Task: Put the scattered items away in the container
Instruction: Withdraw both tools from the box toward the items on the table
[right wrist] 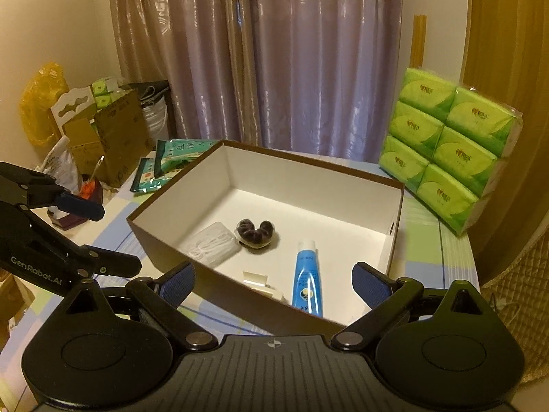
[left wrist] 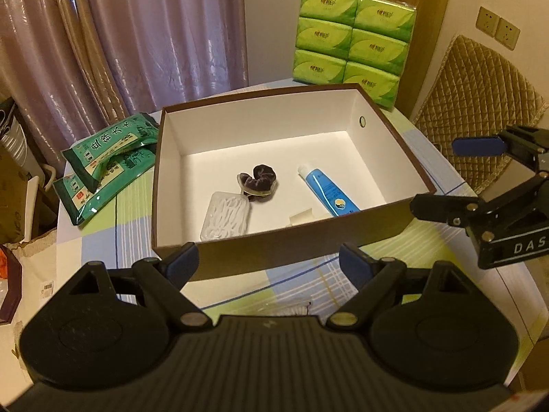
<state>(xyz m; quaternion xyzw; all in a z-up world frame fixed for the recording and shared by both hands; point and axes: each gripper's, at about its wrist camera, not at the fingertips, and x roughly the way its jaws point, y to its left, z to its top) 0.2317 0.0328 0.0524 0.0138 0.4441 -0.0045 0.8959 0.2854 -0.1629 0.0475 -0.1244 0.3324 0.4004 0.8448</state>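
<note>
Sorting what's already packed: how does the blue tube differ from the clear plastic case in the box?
The blue tube is long, narrow and opaque blue with a white cap; the clear plastic case is flat, rectangular, see-through, showing white contents. The tube lies right of the dark scrunchie, the case left. Both lie flat inside the box.

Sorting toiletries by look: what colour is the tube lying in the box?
Bright blue with a white cap; the tube shows best in the right wrist view.
</note>
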